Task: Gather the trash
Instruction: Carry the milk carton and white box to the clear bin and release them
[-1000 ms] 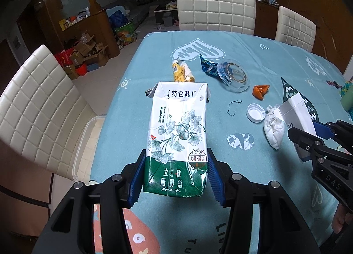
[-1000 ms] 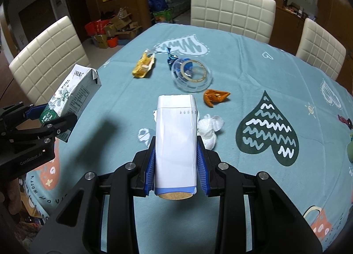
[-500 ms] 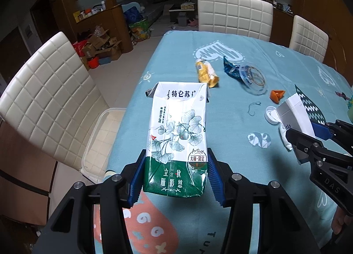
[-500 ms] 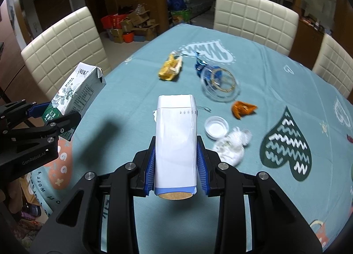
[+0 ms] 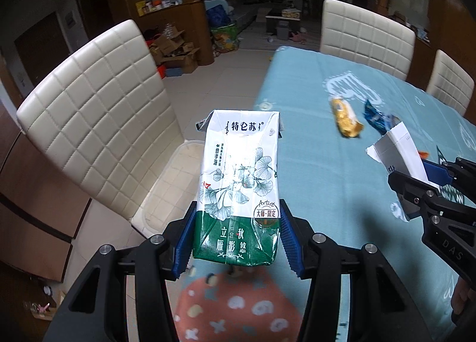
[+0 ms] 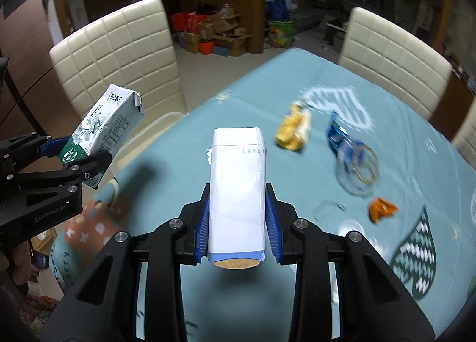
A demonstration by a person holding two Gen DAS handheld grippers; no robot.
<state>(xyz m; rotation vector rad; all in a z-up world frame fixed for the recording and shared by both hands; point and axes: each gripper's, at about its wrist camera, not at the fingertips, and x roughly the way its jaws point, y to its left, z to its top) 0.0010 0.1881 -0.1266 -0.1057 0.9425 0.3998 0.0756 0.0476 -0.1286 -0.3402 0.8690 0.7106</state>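
Beside cream chairs [image 5: 98, 98], teal tablecloth [image 5: 309, 163]

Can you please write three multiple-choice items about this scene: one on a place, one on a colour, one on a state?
1. Where does the yellow wrapper lie?
A. on the teal tablecloth
B. on a chair seat
C. on the floor

2. What colour is the bottom band of the milk carton held in the left gripper?
A. red
B. dark green
C. yellow

3. How is the right gripper?
A. open and empty
B. shut on the orange scrap
C. shut on the white carton

Answers:
1. A, the wrapper rests on the tablecloth next to the blue wrapper.
2. B, the band under the leaf drawing is dark green with white characters.
3. C, both blue pads press on the sides of the white carton, which hangs above the table.
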